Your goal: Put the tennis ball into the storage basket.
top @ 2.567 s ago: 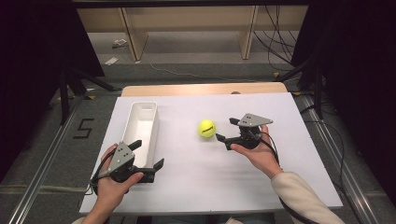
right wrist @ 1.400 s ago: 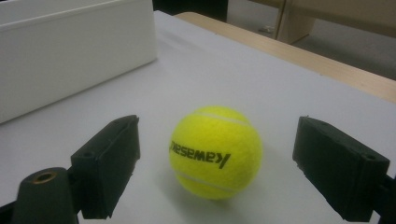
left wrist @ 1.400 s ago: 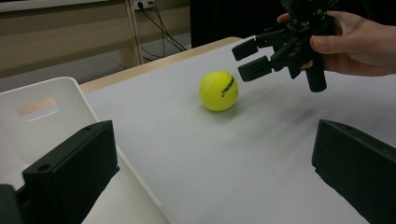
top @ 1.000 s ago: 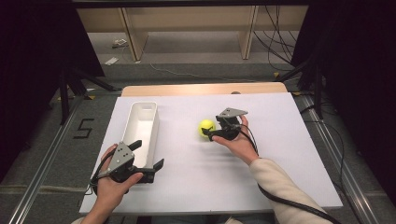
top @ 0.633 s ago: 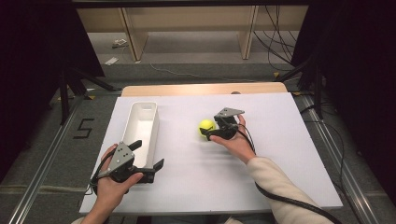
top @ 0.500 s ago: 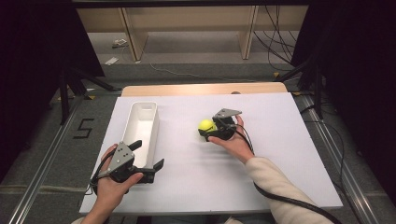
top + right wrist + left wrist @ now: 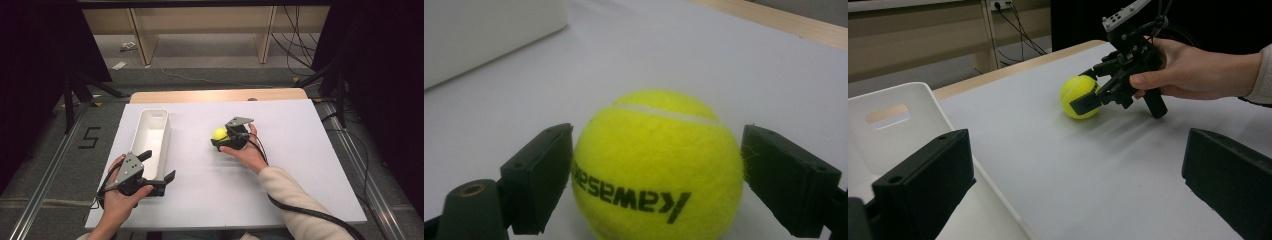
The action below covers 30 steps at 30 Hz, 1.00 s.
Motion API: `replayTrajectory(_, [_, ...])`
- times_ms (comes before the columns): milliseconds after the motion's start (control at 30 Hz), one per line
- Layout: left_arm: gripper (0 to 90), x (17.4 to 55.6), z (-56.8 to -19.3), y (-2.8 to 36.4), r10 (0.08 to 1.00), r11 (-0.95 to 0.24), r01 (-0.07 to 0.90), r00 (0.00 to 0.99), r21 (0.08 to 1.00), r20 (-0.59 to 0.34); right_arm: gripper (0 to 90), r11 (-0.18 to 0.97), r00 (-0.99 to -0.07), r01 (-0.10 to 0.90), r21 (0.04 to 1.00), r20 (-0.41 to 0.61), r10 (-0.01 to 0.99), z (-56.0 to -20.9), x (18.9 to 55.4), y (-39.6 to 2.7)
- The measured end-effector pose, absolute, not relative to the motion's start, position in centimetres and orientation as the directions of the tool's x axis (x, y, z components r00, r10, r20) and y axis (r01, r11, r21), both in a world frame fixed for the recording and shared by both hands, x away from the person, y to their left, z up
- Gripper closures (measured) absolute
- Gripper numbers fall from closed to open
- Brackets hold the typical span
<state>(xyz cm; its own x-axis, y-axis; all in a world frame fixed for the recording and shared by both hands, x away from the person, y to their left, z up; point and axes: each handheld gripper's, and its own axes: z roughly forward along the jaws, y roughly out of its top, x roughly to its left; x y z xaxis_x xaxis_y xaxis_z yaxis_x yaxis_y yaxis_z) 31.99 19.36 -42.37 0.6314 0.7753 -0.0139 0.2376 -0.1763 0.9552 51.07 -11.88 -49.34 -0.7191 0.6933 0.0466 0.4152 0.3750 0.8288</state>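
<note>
A yellow-green tennis ball (image 7: 218,133) rests on the white table top (image 7: 280,165), right of centre. My right gripper (image 7: 220,139) has come at it from the right, and its two black jaws press on either side of the ball (image 7: 656,165). Black lettering runs across the ball's front. From the left gripper view the ball (image 7: 1077,95) still touches the table with the right gripper (image 7: 1090,92) closed around it. My left gripper (image 7: 160,165) stands open and empty near the front left, beside the white tray (image 7: 150,131).
The long white tray (image 7: 893,100) stands lengthwise on the left half of the table, with nothing visible in it. A wooden table edge (image 7: 215,95) runs along the back. Shelving legs and cables lie on the floor beyond.
My right gripper moved left to the ball and brought its jaws in around it. The ball shifted very slightly. The left gripper held still.
</note>
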Motion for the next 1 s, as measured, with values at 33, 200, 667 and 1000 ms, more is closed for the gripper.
replayTrajectory(33, [0.0, 31.98, -42.38, 19.35, 0.776, -0.176, 0.238, 0.631, 0.955, -0.015, 15.6, 0.374, -0.717, 0.417, 0.828, 0.047, 0.696, -49.41, 51.10, -11.84])
replayTrajectory(200, [0.0, 31.98, -42.38, 19.36, 0.776, -0.174, 0.238, 0.630, 0.955, -0.015, 15.5, 0.380, -0.716, 0.420, 0.824, 0.044, 0.696, -49.58, 51.24, -11.79])
replayTrajectory(667, [0.0, 31.95, -42.37, 19.39, 0.777, -0.173, 0.238, 0.630, 0.956, -0.016, 18.4, 0.390, -0.724, 0.428, 0.815, 0.051, 0.688, -49.62, 51.31, -11.68])
replayTrajectory(1000, [0.0, 31.94, -42.37, 19.38, 0.776, -0.175, 0.238, 0.630, 0.956, -0.015, 25.6, 0.394, -0.735, 0.429, 0.813, 0.061, 0.675, -49.66, 51.42, -11.68])
